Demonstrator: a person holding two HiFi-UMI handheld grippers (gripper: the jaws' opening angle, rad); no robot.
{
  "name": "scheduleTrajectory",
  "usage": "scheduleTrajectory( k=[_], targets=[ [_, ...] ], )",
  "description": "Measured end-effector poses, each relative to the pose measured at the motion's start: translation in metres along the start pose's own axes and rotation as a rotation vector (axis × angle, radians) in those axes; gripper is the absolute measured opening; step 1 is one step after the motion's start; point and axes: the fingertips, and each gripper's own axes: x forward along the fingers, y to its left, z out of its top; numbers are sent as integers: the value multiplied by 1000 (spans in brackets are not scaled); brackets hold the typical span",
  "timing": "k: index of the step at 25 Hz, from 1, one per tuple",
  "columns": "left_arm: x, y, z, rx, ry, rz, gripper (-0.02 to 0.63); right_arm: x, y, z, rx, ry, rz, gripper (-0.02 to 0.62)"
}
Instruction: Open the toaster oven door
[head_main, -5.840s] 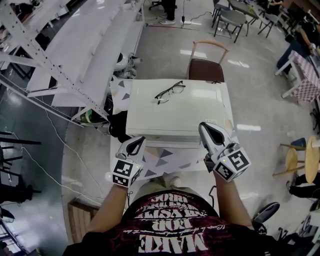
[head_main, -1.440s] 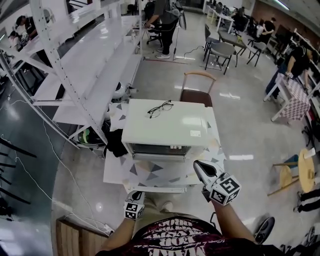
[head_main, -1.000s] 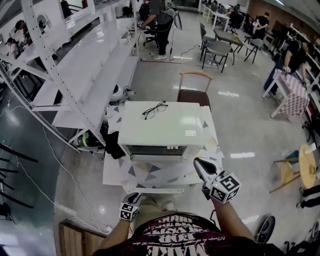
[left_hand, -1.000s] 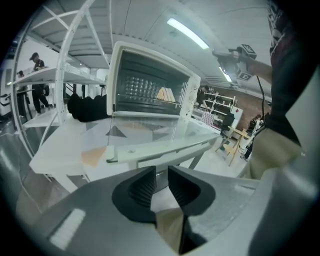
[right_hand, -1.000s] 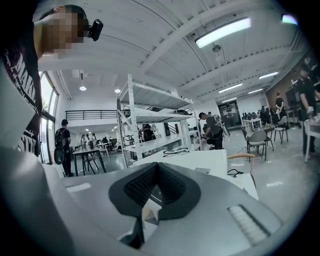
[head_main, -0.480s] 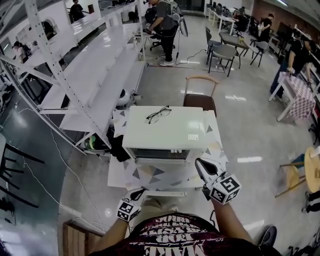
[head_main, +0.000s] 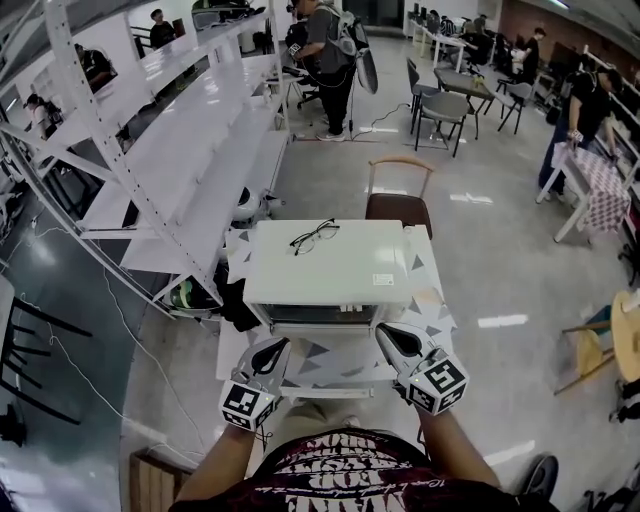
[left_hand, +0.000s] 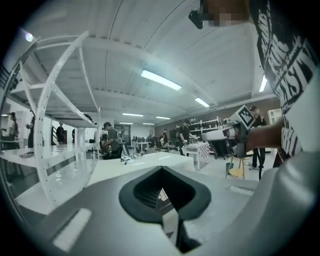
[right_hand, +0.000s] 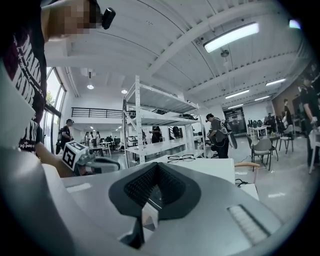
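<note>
At 12 o'clock ahead, the toaster oven (head_main: 330, 265) is sitting on the table (head_main: 330, 362), door (head_main: 320, 314) looking shut. Left gripper (head_main: 272, 348) at its 7, right gripper (head_main: 388, 336) at its 5, both hovering pressed together, empty. Opening is likely needing one spread on the door's top edge, pulling gently toward 6: glasses (head_main: 315, 236) are lying on the roof.

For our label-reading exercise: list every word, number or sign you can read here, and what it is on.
None can be read for certain.
Sticker on the toaster oven top: too small.
White print on the person's shirt: upside down, cut off, unreadable.
Left gripper and right gripper cubes: square markers, no words.
</note>
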Motion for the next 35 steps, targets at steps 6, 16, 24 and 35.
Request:
scheduleTrajectory(
  k=[6, 16, 24, 35],
  targets=[
    [-7, 21, 55, -20, -80, 57, 0, -2, -2, 12, -19, -7, -5, 26],
    [-7, 7, 106, -10, -113, 25, 0, -6, -6, 41, -56, -22, -7, 25],
    [-14, 8, 137, -4, -141, 40, 0, -11, -1, 58, -79, -30, -3, 25],
    [-17, 10, 125, -5, -84, 40, 0, -11, -3, 57, -47, -46, 5, 26]
  ],
)
